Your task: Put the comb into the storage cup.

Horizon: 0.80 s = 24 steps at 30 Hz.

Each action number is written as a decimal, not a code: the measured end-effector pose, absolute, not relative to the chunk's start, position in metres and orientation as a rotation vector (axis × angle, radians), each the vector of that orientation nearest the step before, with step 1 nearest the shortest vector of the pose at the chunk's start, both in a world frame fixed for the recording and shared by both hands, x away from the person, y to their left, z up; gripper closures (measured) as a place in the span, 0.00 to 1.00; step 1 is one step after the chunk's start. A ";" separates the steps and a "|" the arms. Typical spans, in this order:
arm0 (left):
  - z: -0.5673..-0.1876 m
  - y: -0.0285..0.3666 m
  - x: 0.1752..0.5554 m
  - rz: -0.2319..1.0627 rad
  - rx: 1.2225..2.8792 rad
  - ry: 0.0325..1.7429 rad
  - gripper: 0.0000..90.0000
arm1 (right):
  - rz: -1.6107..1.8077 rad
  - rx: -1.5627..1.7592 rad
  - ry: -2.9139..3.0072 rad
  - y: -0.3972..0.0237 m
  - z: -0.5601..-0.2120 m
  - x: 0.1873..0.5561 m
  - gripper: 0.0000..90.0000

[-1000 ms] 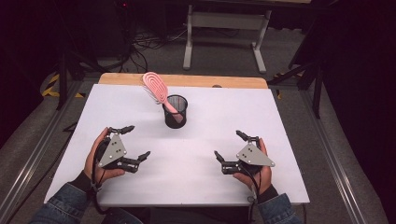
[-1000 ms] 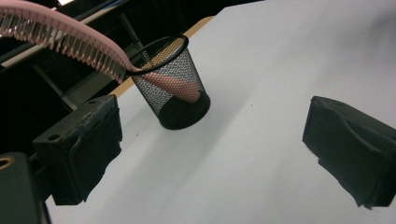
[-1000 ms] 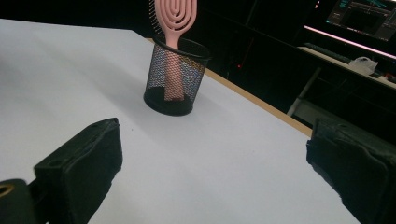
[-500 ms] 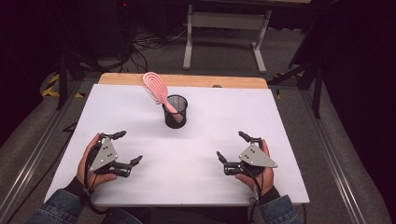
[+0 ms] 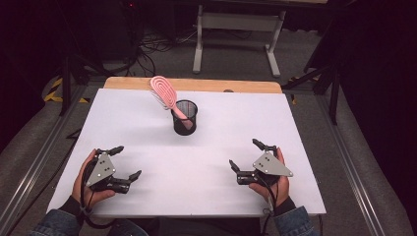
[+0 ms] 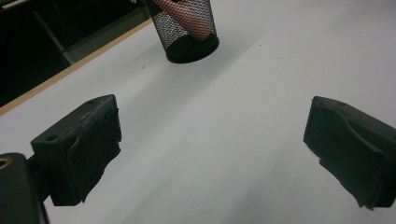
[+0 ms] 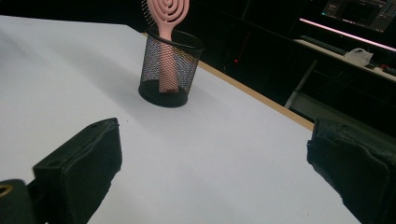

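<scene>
One pink hairbrush (image 5: 167, 98) stands handle-down in the mesh cup (image 5: 185, 118), head tilting up-left; white table (image 5: 147, 128), dark room. Both my left gripper (image 5: 126, 162) and right gripper (image 5: 244, 154) are spread, grasping nothing.

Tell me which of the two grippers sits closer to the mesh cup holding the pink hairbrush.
Hard to call: the left gripper and the right gripper flank the black mesh cup with the pink hairbrush, both open and empty; the right looks marginally nearer.

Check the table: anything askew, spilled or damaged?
Nothing spilled or damaged. The pink hairbrush stands handle-down in the black mesh cup, leaning toward the table's far left. The cup is upright. Left gripper and right gripper are open and hold nothing.
</scene>
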<state>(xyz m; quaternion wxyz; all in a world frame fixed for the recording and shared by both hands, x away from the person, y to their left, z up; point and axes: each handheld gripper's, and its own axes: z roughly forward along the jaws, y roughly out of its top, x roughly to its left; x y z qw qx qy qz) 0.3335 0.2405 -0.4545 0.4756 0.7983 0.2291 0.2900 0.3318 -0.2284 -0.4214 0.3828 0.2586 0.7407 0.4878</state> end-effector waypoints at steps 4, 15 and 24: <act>-0.455 0.240 0.335 0.704 1.948 0.567 0.06 | 1.246 0.662 1.896 -0.229 -0.423 0.332 0.04; -0.455 0.239 0.336 0.704 1.951 0.564 0.06 | 1.250 0.654 1.897 -0.229 -0.423 0.332 0.04; -0.455 0.240 0.336 0.690 1.948 0.559 0.05 | 1.253 0.657 1.899 -0.226 -0.422 0.332 0.03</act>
